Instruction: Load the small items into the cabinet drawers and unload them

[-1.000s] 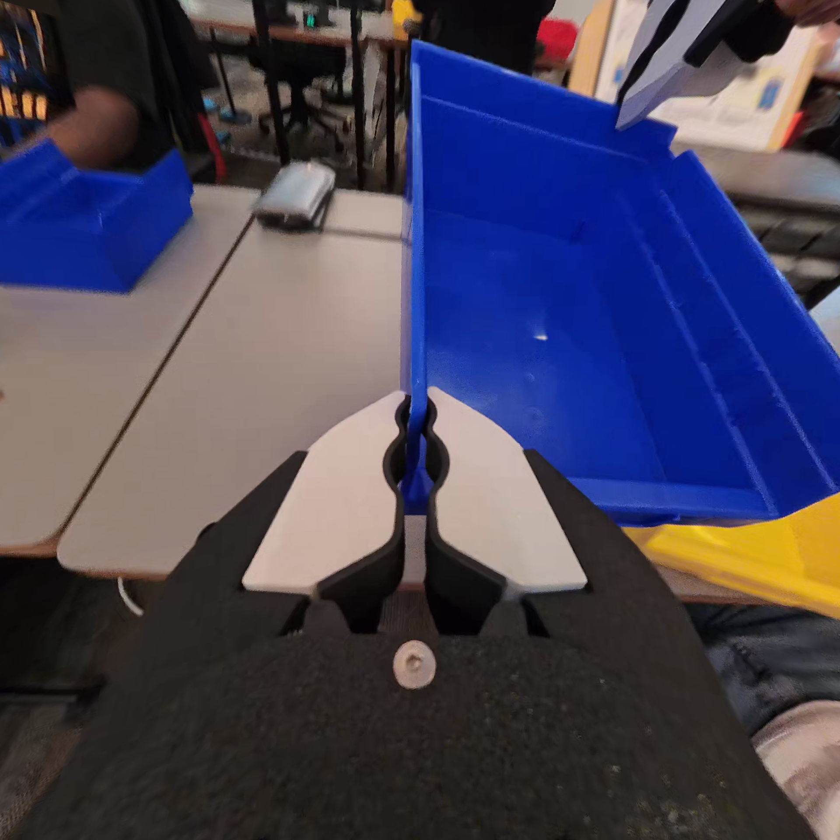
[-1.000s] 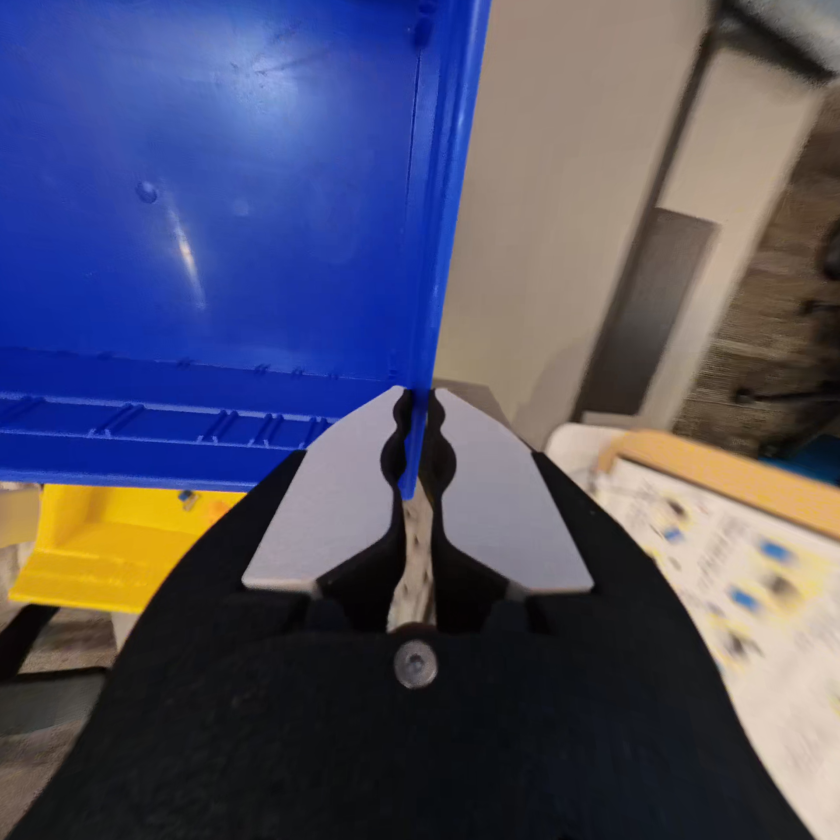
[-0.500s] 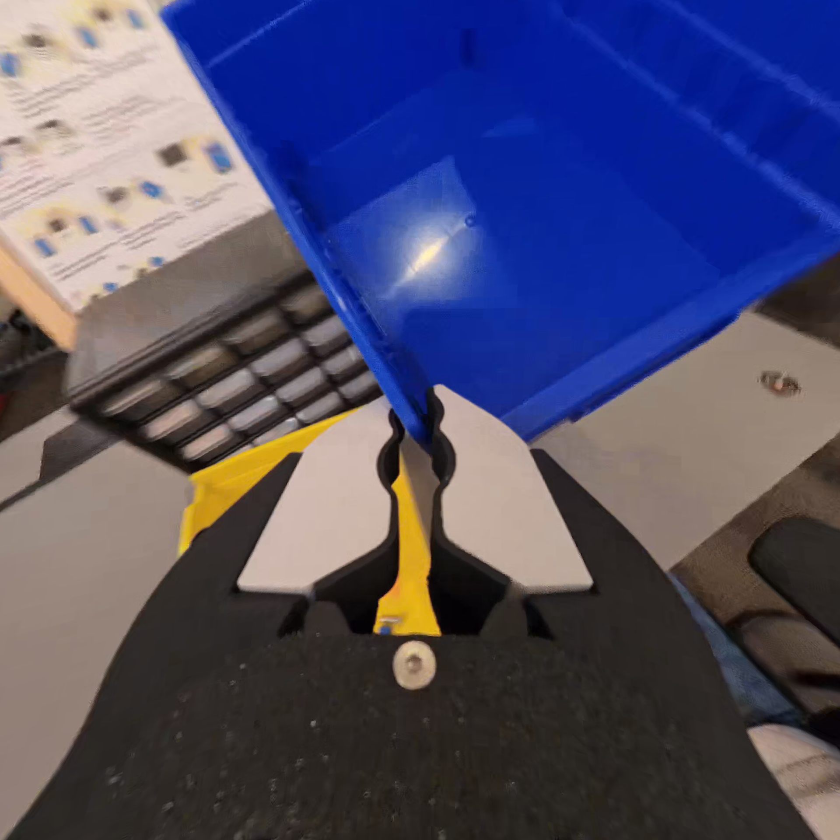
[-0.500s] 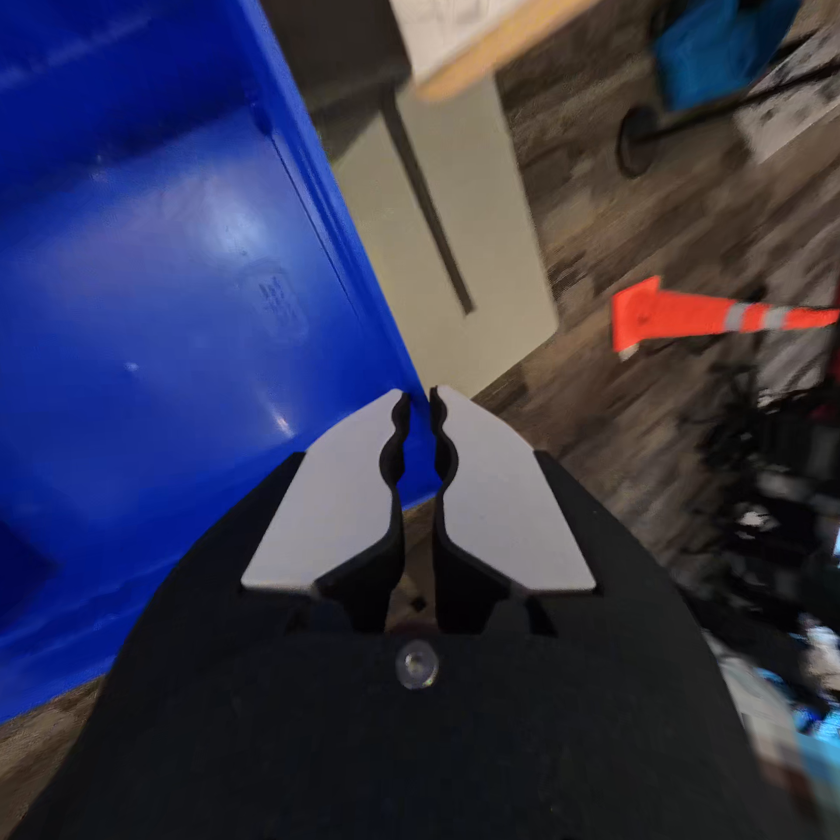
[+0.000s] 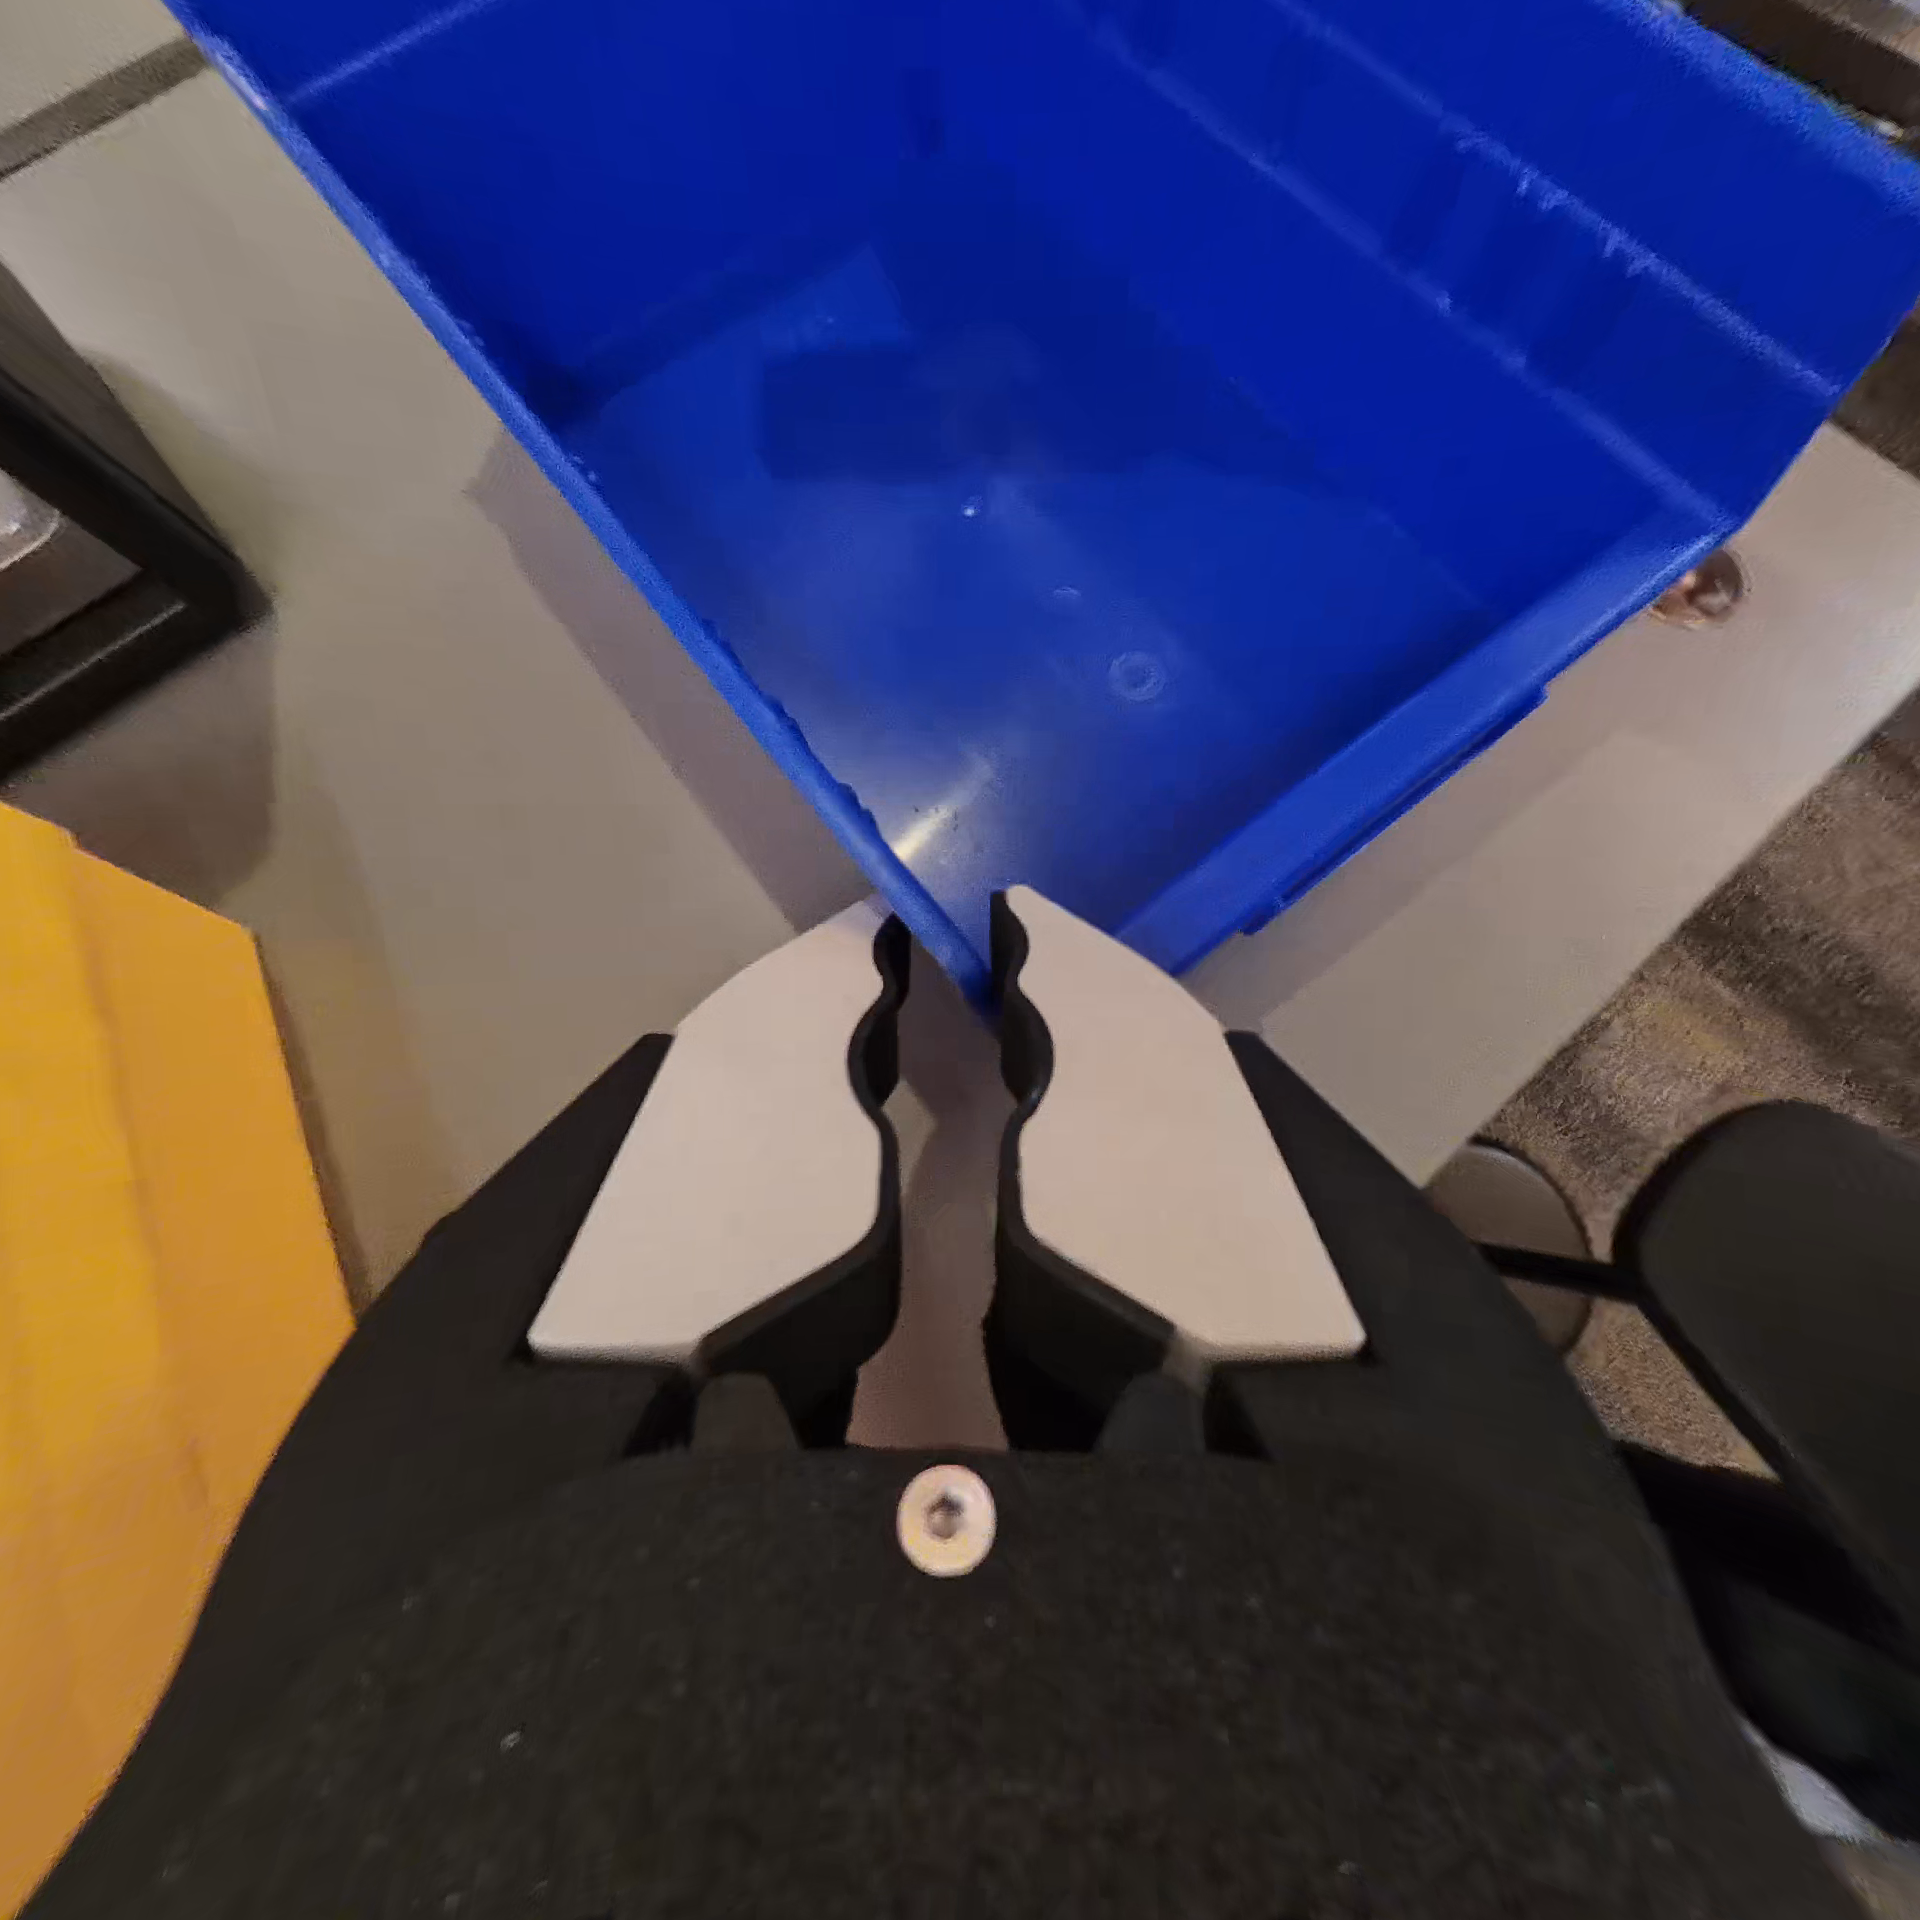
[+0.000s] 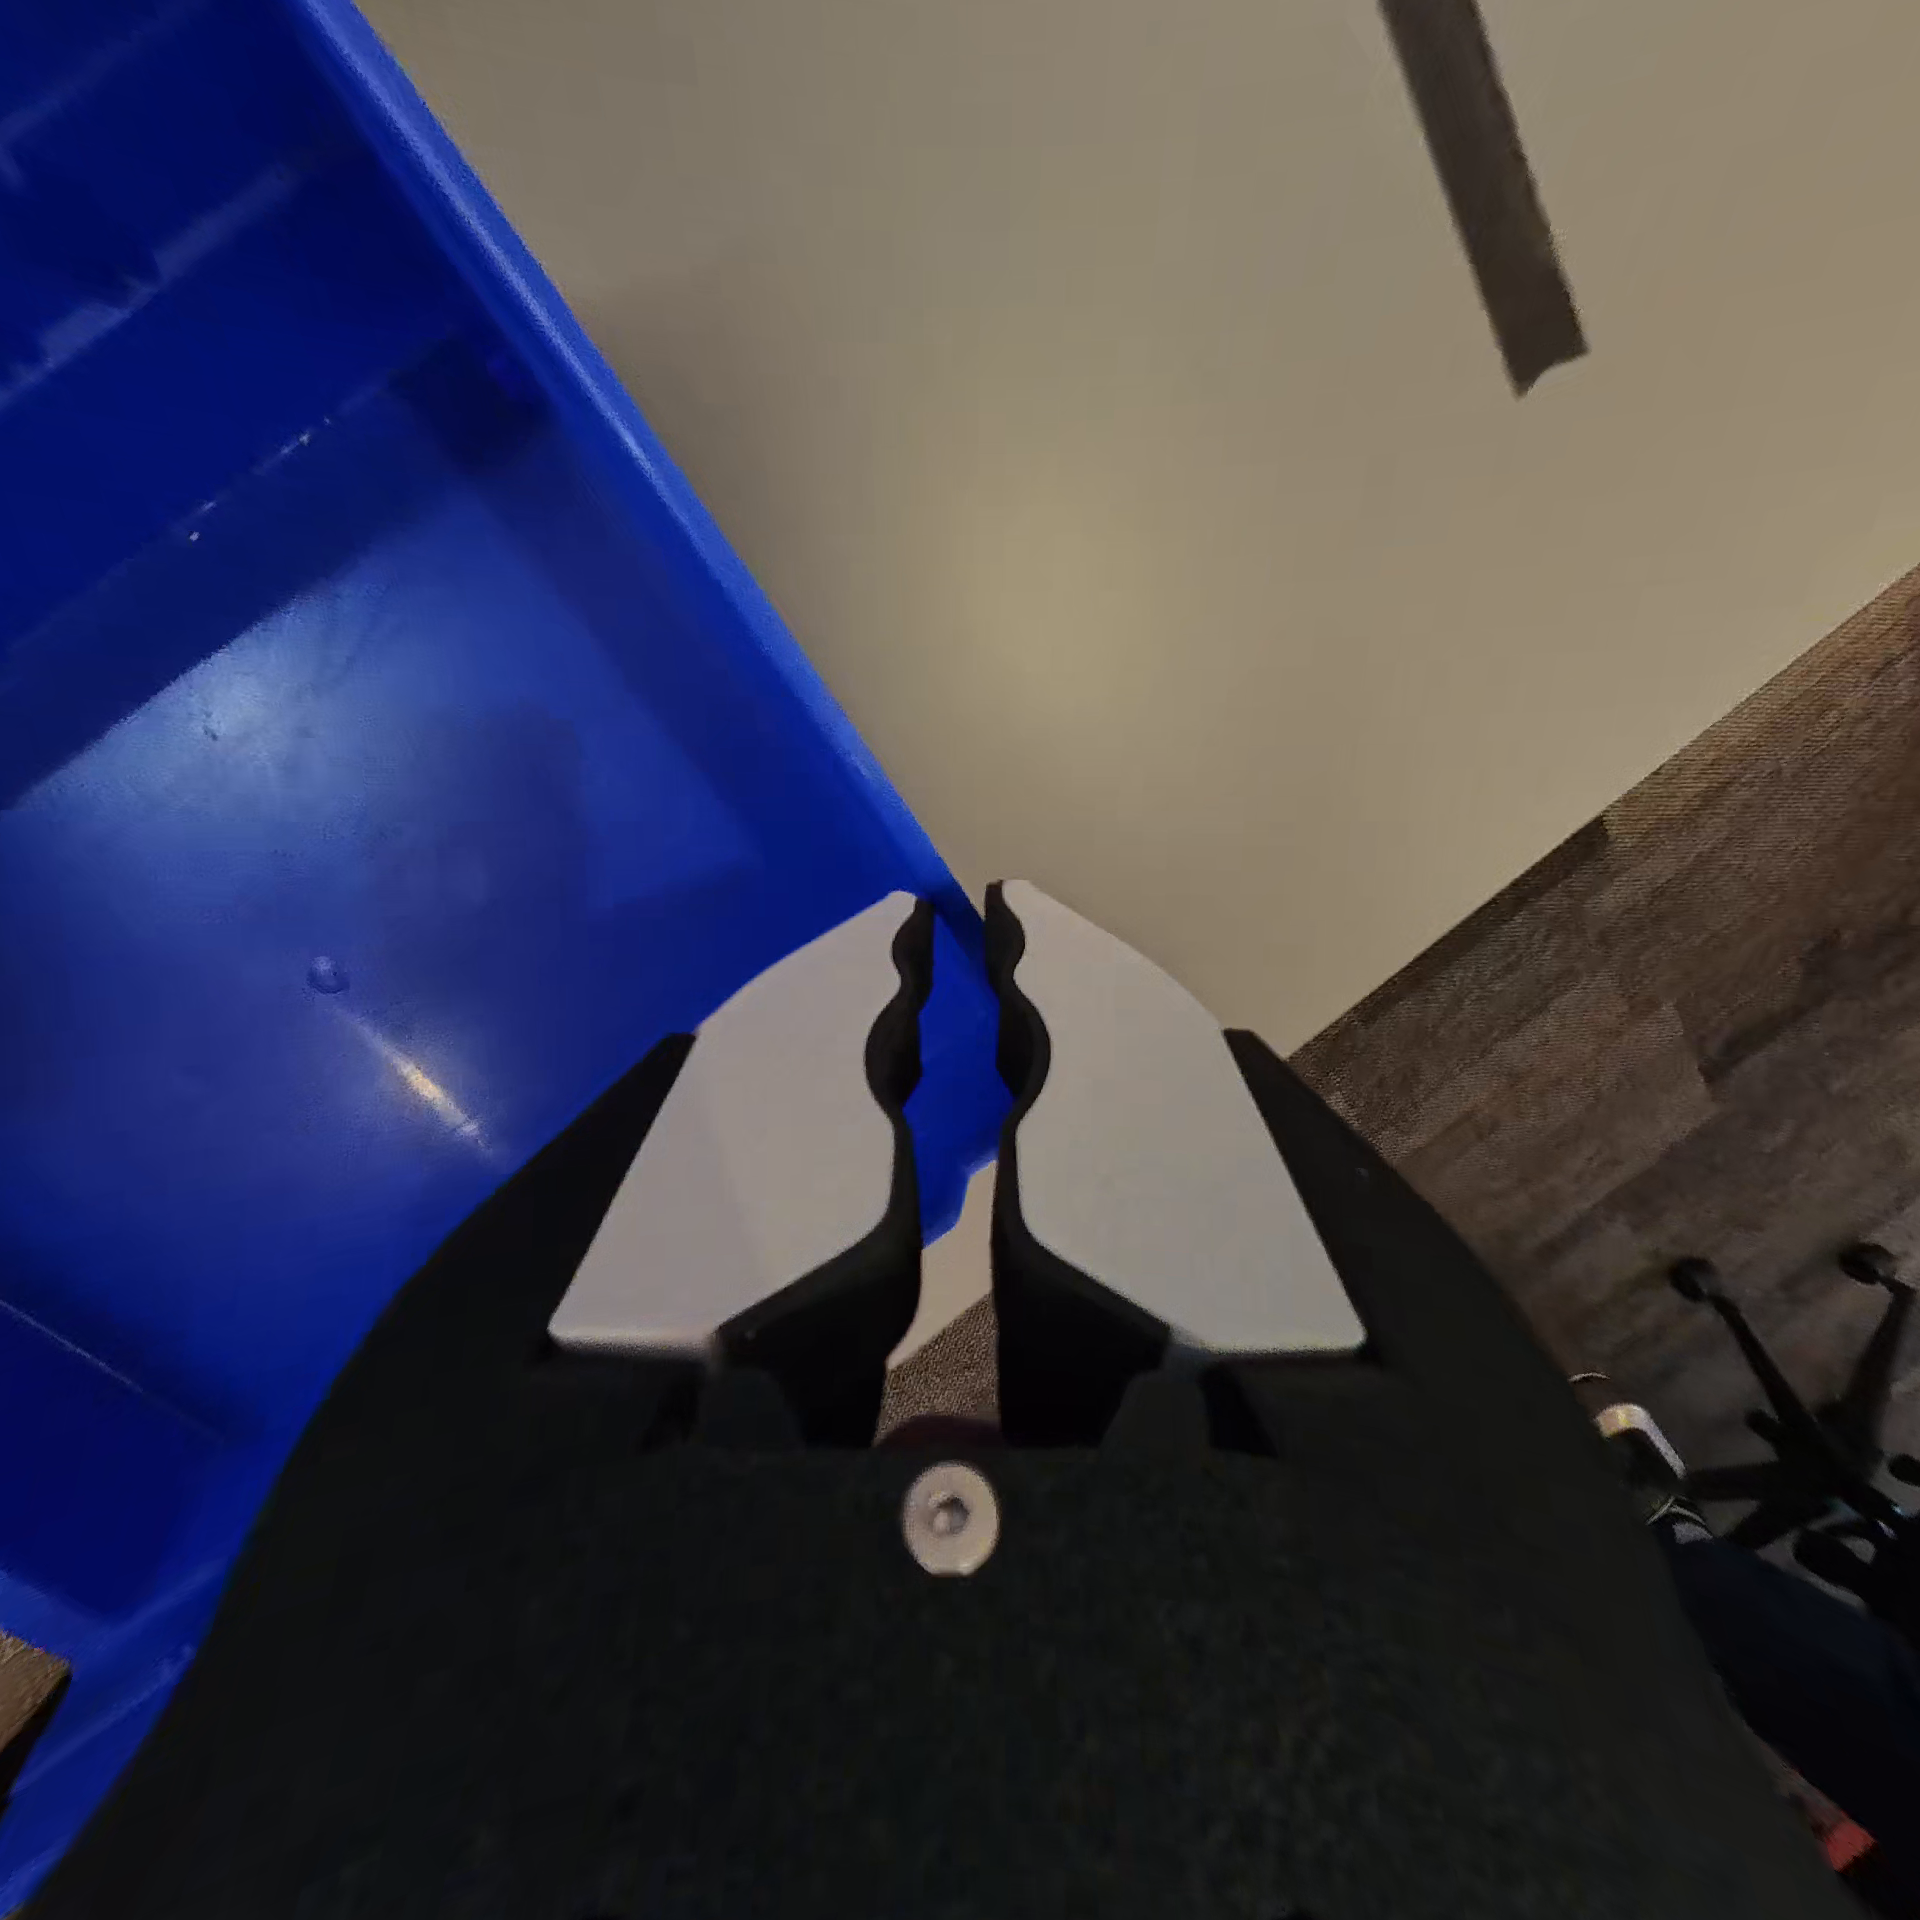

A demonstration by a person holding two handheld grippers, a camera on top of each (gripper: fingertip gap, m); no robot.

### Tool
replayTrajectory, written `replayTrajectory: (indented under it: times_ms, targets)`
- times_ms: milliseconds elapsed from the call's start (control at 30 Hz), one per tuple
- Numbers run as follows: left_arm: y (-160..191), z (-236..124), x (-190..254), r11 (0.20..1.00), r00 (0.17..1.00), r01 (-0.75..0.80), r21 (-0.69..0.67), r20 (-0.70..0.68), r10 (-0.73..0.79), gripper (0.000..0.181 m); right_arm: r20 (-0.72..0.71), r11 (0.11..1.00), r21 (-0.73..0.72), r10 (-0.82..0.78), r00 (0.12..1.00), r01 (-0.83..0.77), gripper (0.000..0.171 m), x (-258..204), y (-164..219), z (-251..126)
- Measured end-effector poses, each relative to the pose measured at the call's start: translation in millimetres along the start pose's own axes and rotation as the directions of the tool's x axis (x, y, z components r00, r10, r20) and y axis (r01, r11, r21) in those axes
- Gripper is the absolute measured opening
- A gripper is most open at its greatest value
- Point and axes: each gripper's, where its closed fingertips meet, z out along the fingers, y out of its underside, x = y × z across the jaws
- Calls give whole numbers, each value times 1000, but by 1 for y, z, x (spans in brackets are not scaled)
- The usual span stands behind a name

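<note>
An empty blue plastic bin [image 5: 1039, 468] sits low over the grey table [image 5: 416, 727], tilted across the left wrist view. My left gripper [image 5: 945, 920] is closed on the bin's near corner, where the side wall ends between its tips. In the right wrist view the same bin [image 6: 312, 779] fills the left side, and my right gripper [image 6: 956, 899] is closed on its rim near another corner. No small items show inside the bin. A small metal part [image 5: 1699, 603] lies on the table just past the bin's right end.
A yellow bin [image 5: 125, 1247] is at the left, close to my left gripper. The black drawer cabinet's corner [image 5: 62, 582] shows at the far left. A black chair [image 5: 1787, 1299] and carpet lie past the table's right edge. A chair base [image 6: 1787, 1455] stands on the floor. My right fingertips sit around 30 centimeters from my left ones.
Both grippers swung the blue bin from high above the yellow bin around to the right and down to the table. The cabinet and yellow bin have slid to the left edge of view.
</note>
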Motion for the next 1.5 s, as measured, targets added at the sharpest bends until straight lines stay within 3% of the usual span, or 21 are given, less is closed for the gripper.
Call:
replayTrajectory:
  times_ms: [100, 200, 267, 367, 433, 500, 600, 667, 767, 833, 967, 1167, 1367, 1500]
  targets:
    - [-7, -1, -13, 998, 997, 66, 7, -35, -66, 31, -60, 1000, -16, -14, 998, 13, 10, 19, -16, 10]
    - [-12, -25, -13, 994, 994, 86, 65, -75, -81, 49, -170, 1000, 5, -29, 985, 30, 12, 50, -33, 19]
    - [-8, -53, 1, 993, 985, 75, 95, -163, -59, 51, -254, 984, 144, -64, 965, 103, 12, 62, -57, 9]
    - [9, -107, 12, 986, 952, 87, 140, -302, -41, 50, -304, 920, 389, 69, 950, 57, 25, 68, -91, -47]
    - [17, -144, -4, 975, 947, 105, 193, -320, -39, 50, -181, 839, 537, 214, 960, -85, 39, 40, -97, -93]
    - [30, -175, -42, 964, 967, 129, 233, -244, -70, 53, -45, 761, 618, 284, 958, -197, 53, -13, -85, -125]
    - [55, -213, -117, 927, 976, 215, 306, -110, -190, 56, -25, 693, 691, 304, 952, -203, 54, -96, -52, -138]
    - [81, -230, -165, 901, 956, 288, 324, -44, -290, 63, -97, 745, 654, 254, 962, -131, 52, -145, -26, -120]
    - [118, -253, -216, 856, 914, 375, 356, 13, -406, 64, -232, 898, 439, 136, 963, -21, 47, -193, 25, -63]
    - [139, -267, -236, 843, 902, 378, 384, 52, -428, 64, -212, 934, 354, 126, 969, -44, 48, -209, 45, -31]
    - [176, -265, -252, 844, 888, 402, 355, 75, -454, 66, -265, 957, 275, 169, 949, -94, 50, -195, 65, 7]
    - [194, -233, -245, 879, 904, 397, 263, 55, -425, 65, -241, 953, 279, 191, 951, -120, 54, -183, 63, 13]
    - [195, -210, -245, 901, 915, 382, 203, 52, -400, 62, -221, 944, 319, 158, 962, -82, 51, -178, 65, 9]
    - [195, -198, -253, 916, 921, 359, 181, 91, -379, 57, -238, 911, 410, 150, 960, -40, 50, -197, 43, -24]
